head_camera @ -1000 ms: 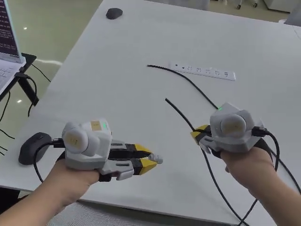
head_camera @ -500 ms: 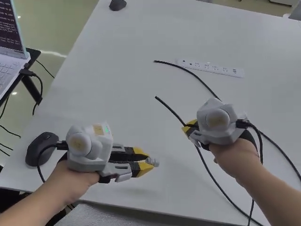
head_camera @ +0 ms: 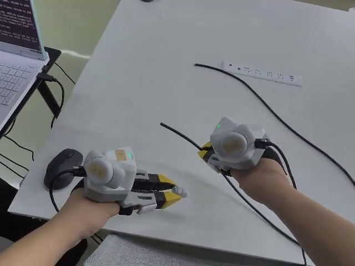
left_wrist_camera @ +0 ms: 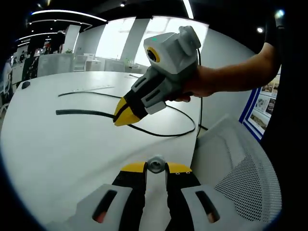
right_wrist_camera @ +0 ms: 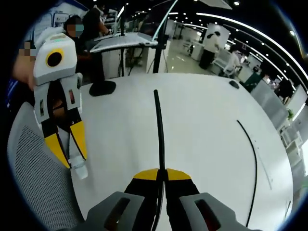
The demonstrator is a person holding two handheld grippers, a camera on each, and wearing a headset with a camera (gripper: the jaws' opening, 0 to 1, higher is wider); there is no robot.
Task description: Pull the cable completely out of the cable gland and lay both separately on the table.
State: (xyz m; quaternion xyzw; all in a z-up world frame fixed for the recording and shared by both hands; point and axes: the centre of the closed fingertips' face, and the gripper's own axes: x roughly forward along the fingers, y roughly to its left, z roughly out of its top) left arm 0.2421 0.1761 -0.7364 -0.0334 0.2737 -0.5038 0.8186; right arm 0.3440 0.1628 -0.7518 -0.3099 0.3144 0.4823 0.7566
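Observation:
My left gripper [head_camera: 176, 193] is low at the near table edge, shut on a small grey cable gland [head_camera: 181, 192] that sticks out past its yellow tips [left_wrist_camera: 156, 164]. To its right, my right gripper [head_camera: 204, 151] is shut on a black cable [head_camera: 180, 134]. The cable's free end points away to the far left over the white table [head_camera: 138, 83] and is clear of the gland. In the right gripper view the cable [right_wrist_camera: 159, 125] runs straight ahead from the shut jaws [right_wrist_camera: 161, 174], with the left gripper [right_wrist_camera: 72, 159] and gland [right_wrist_camera: 79, 169] off to the left.
A second black cable [head_camera: 266, 108] curves across the table past a white power strip [head_camera: 262, 75] at the far right. A dark mouse [head_camera: 62, 165] lies by the near left corner. A laptop [head_camera: 14, 61] stands off the table's left side.
The right gripper has carried the cable leftward, closer to the left gripper. The left gripper keeps hold of the gland. The head view has shifted.

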